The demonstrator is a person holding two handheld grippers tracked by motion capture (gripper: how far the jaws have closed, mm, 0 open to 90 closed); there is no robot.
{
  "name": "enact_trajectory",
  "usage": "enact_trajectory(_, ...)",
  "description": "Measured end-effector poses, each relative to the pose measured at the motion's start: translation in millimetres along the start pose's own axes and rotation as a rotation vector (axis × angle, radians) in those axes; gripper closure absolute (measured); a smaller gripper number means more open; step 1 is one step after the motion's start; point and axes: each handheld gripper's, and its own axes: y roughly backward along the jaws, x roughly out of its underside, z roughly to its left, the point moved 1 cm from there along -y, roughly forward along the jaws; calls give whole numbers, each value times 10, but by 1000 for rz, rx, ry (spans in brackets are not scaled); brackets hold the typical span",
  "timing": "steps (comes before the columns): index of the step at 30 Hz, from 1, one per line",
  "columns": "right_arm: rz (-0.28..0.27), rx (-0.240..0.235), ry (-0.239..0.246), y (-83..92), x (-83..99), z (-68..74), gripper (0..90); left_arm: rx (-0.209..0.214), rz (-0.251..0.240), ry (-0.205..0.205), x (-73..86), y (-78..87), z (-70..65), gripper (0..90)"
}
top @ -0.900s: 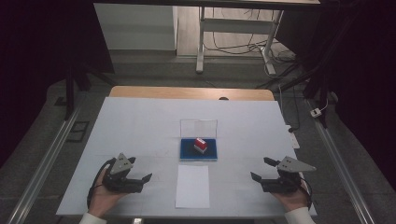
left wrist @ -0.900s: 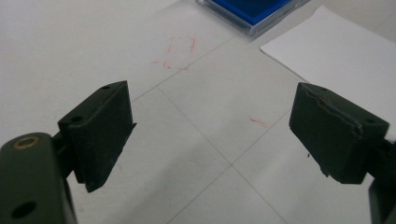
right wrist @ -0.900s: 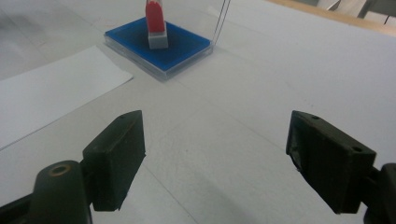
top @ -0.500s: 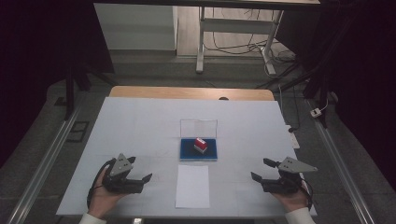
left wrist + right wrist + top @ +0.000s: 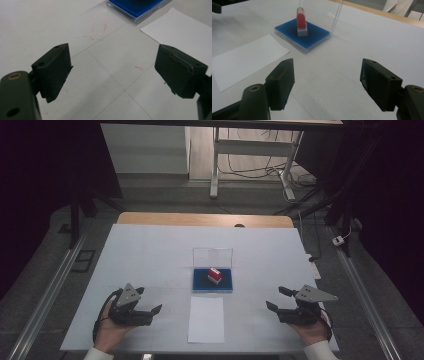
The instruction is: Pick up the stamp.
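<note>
While you look down from the high view, the stamp (image 5: 215, 274) stands upright on the blue ink pad (image 5: 212, 281), whose clear lid (image 5: 213, 256) is tipped up behind it, near the middle of the worktop (image 5: 150, 255); a white sheet of paper (image 5: 206, 319) lies just in front of the pad. Your left tool (image 5: 149, 303) and right tool (image 5: 276, 298) rest low on either side, well apart from the pad, both gaping wide and holding nothing. From the left gripper view, the jaws stand wide over bare worktop marked with faint red smudges (image 5: 96, 31), with a corner of the pad and the paper beyond them. From the right gripper view, the jaws are likewise spread and empty, and the stamp (image 5: 301, 21) shows a red upper part on a pale base. You should find it light and rigid, probably hard plastic and somewhat slick, so squeeze it across the red body above the base, keep it upright, and lift straight off; the inked face underneath would likely smear anything it brushes.
</note>
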Motion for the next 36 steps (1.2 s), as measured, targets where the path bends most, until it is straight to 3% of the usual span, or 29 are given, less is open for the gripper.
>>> enact_trajectory(14, 22, -39, 13, -195, -218, 83, 296, -12, 30, -8, 22, -48, 7, 141)
enact_trajectory(23, 20, -49, 18, -255, -279, 129, 290, -8, 17, 1, 26, -27, 5, 142)
enact_trajectory(29, 59, -70, 41, -395, -343, 194, 292, -10, 23, 1, 26, -41, 10, 143)
enact_trajectory(36, 52, -87, 59, -531, -459, 253, 291, -9, 25, -5, 21, -47, 0, 145)
